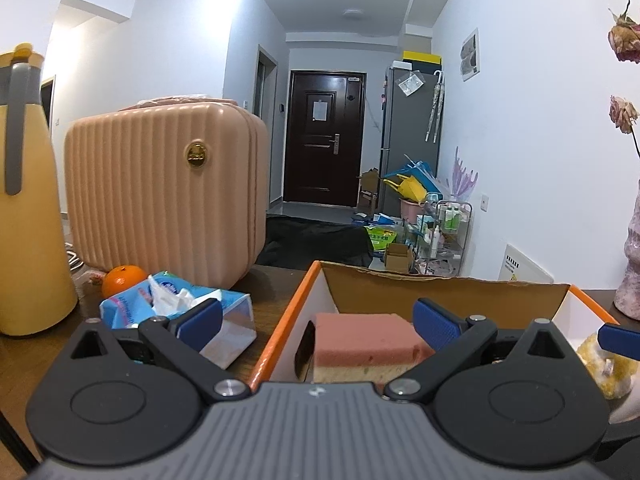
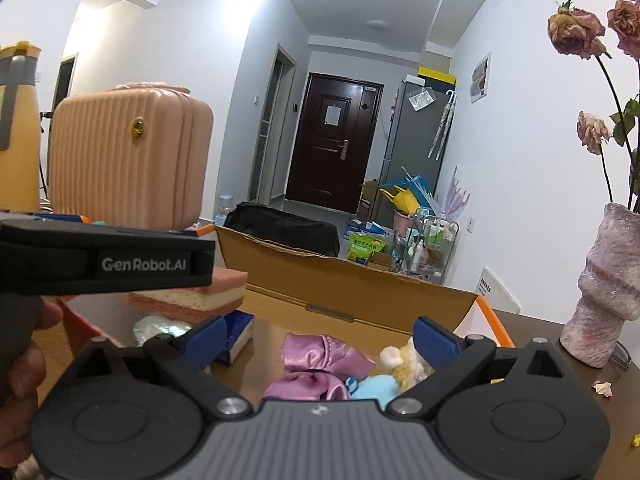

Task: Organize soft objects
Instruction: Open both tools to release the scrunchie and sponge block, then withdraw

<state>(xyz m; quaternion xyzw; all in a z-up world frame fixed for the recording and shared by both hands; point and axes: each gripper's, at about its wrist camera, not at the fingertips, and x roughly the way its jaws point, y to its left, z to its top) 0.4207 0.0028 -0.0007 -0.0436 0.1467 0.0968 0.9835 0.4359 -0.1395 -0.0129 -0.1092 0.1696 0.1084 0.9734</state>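
- Two views, left wrist first: the left gripper (image 1: 318, 322) stands wide open and empty over the cardboard box (image 1: 448, 290). The pink-and-yellow sponge (image 1: 366, 342) sits inside against the box's left wall.
- The tissue pack (image 1: 180, 306) and orange (image 1: 123, 279) lie outside on the counter (image 1: 268, 280); reaching across, a finger could likely catch the orange-edged rim.
- Right wrist: the right gripper (image 2: 316, 340) is spread open, holding nothing, above the purple satin bow (image 2: 320, 364) and plush toys (image 2: 400, 368).
- The vase (image 2: 604, 288) stands near the box's right side; a wide swing may tip it. Room stays open mid-box.
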